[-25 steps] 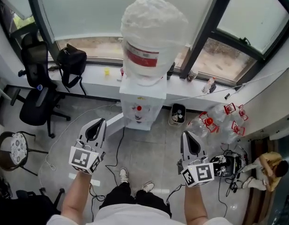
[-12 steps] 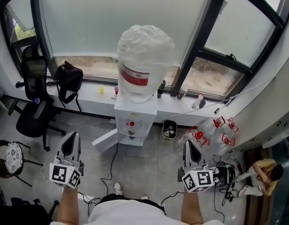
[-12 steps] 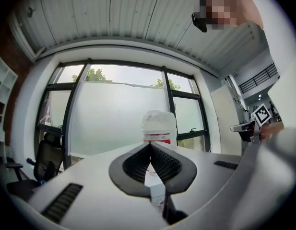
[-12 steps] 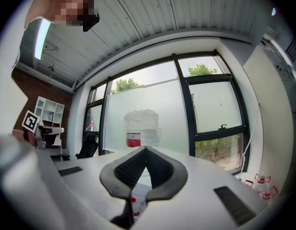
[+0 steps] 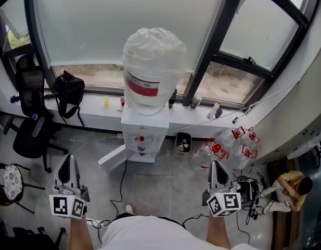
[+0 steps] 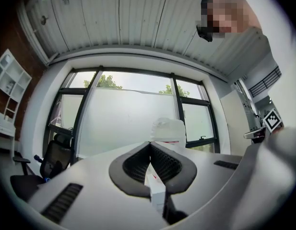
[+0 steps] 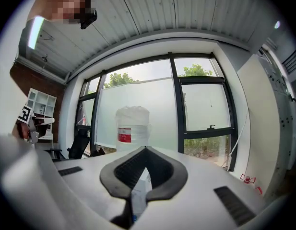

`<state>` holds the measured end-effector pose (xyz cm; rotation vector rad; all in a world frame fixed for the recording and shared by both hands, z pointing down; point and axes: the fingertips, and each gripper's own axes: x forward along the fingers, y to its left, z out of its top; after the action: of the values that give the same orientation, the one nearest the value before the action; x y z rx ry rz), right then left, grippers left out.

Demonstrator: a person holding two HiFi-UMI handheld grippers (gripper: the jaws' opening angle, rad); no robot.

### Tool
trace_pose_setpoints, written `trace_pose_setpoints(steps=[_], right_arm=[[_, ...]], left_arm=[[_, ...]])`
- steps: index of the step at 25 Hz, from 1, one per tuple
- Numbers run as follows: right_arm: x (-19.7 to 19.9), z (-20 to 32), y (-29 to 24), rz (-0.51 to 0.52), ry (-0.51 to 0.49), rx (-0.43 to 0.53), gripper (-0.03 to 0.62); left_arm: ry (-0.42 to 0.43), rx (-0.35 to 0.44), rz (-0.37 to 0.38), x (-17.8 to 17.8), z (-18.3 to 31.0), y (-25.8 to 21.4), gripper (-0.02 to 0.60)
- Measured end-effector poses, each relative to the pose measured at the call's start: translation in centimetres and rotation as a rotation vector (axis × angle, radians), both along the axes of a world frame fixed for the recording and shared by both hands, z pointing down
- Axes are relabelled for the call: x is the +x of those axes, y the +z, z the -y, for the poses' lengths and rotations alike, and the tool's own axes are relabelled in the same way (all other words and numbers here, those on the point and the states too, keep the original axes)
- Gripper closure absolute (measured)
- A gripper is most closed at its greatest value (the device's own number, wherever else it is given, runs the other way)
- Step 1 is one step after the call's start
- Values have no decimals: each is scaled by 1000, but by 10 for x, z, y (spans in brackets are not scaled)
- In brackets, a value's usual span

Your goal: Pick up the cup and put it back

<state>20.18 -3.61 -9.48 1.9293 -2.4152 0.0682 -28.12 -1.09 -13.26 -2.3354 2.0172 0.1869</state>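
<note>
1. Floor [image 5: 160, 173], far edge from me: water dispenser [image 5: 142, 134], a bin [image 5: 182, 144] just right, empty jugs [image 5: 222, 149] beyond.
2. Window ledge [image 5: 92, 109] behind it: black bag [image 5: 68, 90], yellow cup [image 5: 105, 101], red cup [image 5: 122, 101].

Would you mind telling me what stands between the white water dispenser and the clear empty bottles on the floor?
A small open waste bin stands there, seen in the head view.

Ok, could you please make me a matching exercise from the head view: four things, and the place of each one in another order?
Things:
1. black bag
2. small bin
3. office chair
4. empty bottles with red caps

Places:
A. on the floor, far left
B. on the window sill
C. on the floor, just right of the water dispenser
D. on the floor, further right

Pairs: 1-B, 2-C, 3-A, 4-D
</note>
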Motion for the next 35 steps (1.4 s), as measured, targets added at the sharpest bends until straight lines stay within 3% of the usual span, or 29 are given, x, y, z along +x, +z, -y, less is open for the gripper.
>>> trace_pose_setpoints(steps=[8,12,18,35], right_arm=[[-44,23,-11,70,-71,40,574],[-54,27,-10,59,-88,33,574],[-68,32,-5,47,-99,36,574],[-107,45,-10,6,-126,46,574]], left_arm=[[15,50,2,-2,16,-18,558],[21,53,68,4,22,-19,557],[33,39,100,2,23,-9,557],[92,10,74,-7,39,9,558]])
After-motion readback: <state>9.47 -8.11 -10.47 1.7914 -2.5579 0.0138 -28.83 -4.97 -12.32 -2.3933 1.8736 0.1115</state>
